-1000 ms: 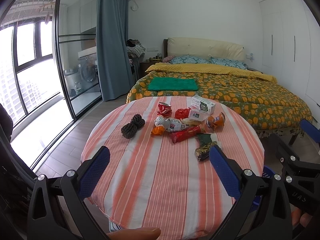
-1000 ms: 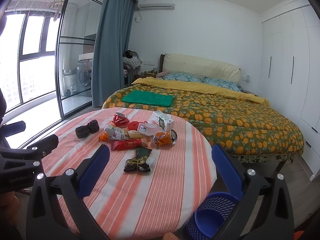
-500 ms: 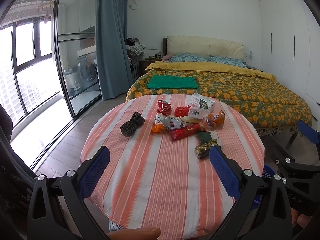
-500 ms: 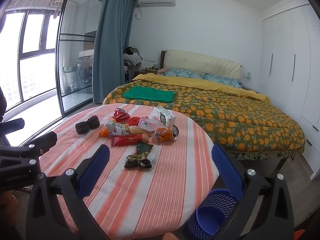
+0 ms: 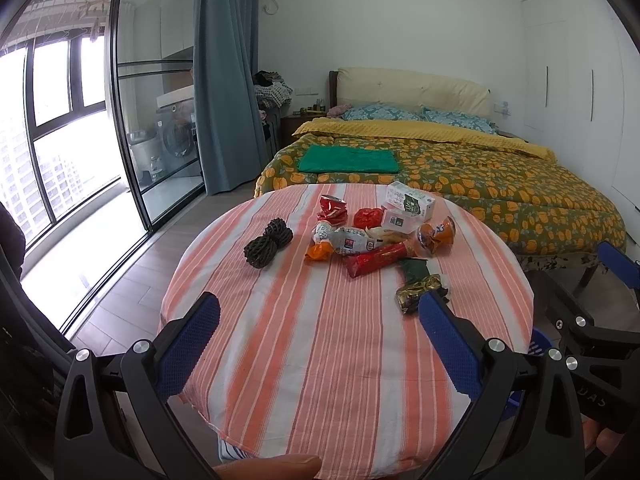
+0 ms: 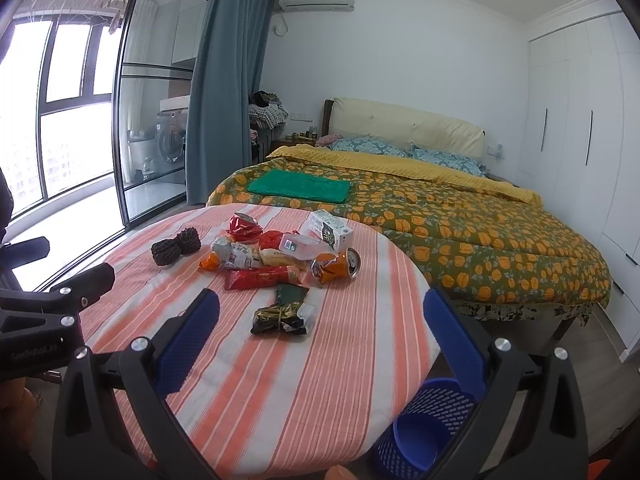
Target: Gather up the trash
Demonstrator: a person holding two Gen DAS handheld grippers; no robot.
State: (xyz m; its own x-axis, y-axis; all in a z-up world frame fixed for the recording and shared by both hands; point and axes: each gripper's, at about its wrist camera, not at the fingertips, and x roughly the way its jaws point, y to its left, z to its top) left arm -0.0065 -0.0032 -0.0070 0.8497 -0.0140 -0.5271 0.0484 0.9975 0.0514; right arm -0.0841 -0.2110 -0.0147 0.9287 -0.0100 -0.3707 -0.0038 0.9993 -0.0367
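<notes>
Both tools are hovering at the near edge of the round table. The left gripper and the right gripper are each standing with blue pads spread wide apart, gripping nothing. At about 4 o'clock of the table, on the floor, a blue mesh bin is standing; what shows of its inside is bare, its right rim hiding behind the right tool's finger. In the left view only a sliver of it is peeking past the tablecloth edge.

Bare striped cloth is lying between the tools and the trash, clustered past the table's centre toward 12 o'clock: a dark foil wrapper nearest, then a red packet, a crushed orange can, a white carton farthest. A black net bundle is sitting apart at 10 o'clock. Labels are too small to read. A bed is lying beyond.
</notes>
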